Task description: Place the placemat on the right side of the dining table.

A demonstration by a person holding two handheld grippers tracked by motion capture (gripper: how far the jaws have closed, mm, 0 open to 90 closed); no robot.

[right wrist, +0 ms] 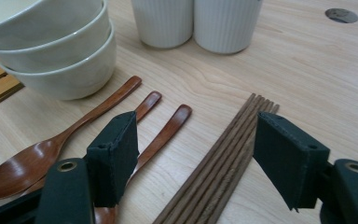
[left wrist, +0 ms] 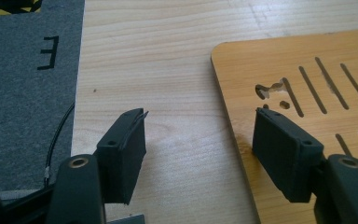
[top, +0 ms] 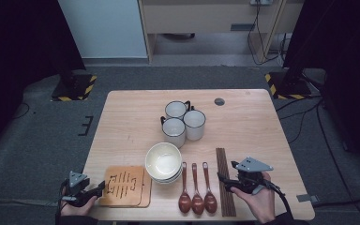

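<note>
My left gripper [top: 101, 187] [left wrist: 200, 130] sits at the table's near left corner, open. Its jaws straddle the left edge of a stack of slotted wooden boards [top: 124, 185] [left wrist: 307, 79]: one jaw hangs above the board, the other above bare table. My right gripper [top: 222, 180] [right wrist: 196, 140] is open at the near right, low over a bundle of dark wooden chopsticks [top: 222, 159] [right wrist: 223, 158]. Three brown wooden spoons [top: 197, 190] [right wrist: 98, 112] lie side by side just left of the chopsticks. Stacked white bowls [top: 163, 161] [right wrist: 51, 46] stand between the boards and the spoons.
Three white ribbed mugs [top: 183, 122] [right wrist: 196, 21] cluster at mid-table behind the bowls. A round cable hole [top: 219, 101] [right wrist: 341, 15] is near the far edge of the light wooden table [top: 131, 117]. Grey carpet and stand bases surround the table.
</note>
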